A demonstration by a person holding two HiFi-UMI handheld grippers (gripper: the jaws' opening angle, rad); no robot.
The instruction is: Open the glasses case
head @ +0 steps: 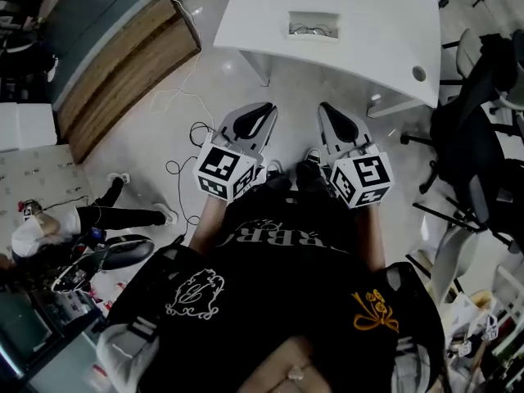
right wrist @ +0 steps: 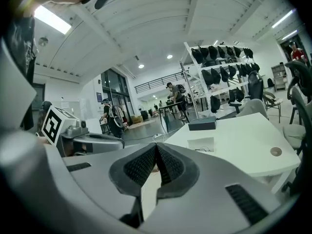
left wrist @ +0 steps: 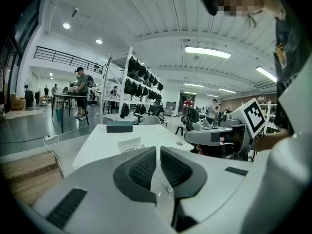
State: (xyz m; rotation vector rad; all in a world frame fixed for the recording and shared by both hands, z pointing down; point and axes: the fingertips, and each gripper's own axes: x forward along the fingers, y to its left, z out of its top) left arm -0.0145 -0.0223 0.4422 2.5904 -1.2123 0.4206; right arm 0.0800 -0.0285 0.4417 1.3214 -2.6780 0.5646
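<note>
A dark, flat glasses case (left wrist: 119, 126) (right wrist: 202, 124) lies at the far end of a white table (head: 385, 23). Nearer on the table, a white open tray (head: 313, 27) (left wrist: 130, 144) (right wrist: 202, 144) holds a pair of thin-rimmed glasses. Both grippers hang side by side over the floor, short of the table and touching nothing. My left gripper (head: 266, 107) (left wrist: 158, 150) shows only a narrow slit between its pads, with nothing in it. The pads of my right gripper (head: 323, 106) (right wrist: 156, 146) meet at the tips on nothing.
Cables (head: 184, 158) trail over the floor in front of the table. A wooden platform (head: 123, 64) lies at the left and office chairs (head: 475, 137) crowd the right. A person (head: 49, 228) sits on the floor at the left. Shelves of dark gear (left wrist: 141, 79) stand behind the table.
</note>
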